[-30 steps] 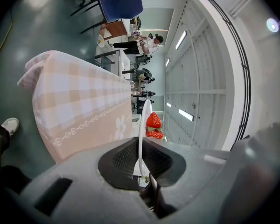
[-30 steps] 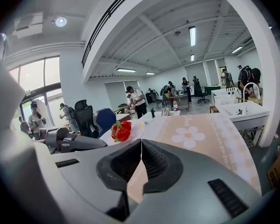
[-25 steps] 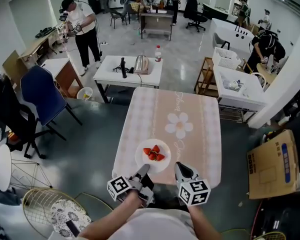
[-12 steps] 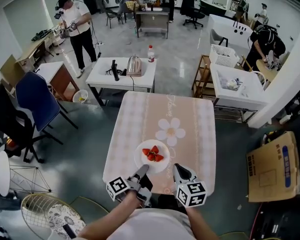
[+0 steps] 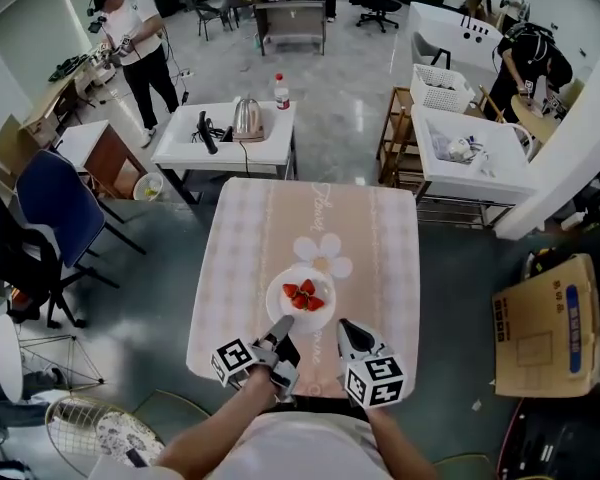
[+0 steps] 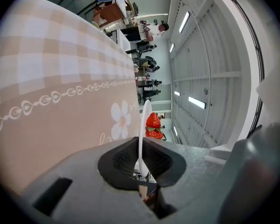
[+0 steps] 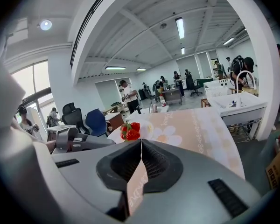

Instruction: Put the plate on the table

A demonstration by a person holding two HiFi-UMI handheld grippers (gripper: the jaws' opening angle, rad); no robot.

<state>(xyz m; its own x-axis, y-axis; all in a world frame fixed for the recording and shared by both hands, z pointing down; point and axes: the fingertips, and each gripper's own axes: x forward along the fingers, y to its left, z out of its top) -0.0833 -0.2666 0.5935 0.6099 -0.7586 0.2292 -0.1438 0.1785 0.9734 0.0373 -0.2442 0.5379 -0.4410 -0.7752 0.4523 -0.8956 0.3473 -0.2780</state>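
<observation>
A white plate [image 5: 280, 306] with red strawberries [image 5: 302, 296] is at the near middle of the table with the pink checked cloth [image 5: 380, 238], just short of its flower print. My left gripper [image 5: 280, 332] is shut on the plate's near rim. In the left gripper view the plate [image 6: 142, 120] runs edge-on between the jaws, with the strawberries [image 6: 152, 122] beyond. Whether the plate rests on the cloth or hangs just above it I cannot tell. My right gripper [image 5: 342, 328] is shut and holds nothing, a little right of the plate. The strawberries [image 7: 129, 130] lie ahead of it to the left.
Beyond the table stands a white table with a kettle [image 5: 245, 118] and a bottle. A blue chair [image 5: 50, 203] is at the left, a cardboard box [image 5: 545, 323] at the right, white tables with a basket [image 5: 445, 88] at the back right. Several people stand at the room's far end.
The view has shifted, so the table sits more to the left. The plate, with my left gripper on it, is a little nearer the flower print. The right gripper stays shut beside it.
</observation>
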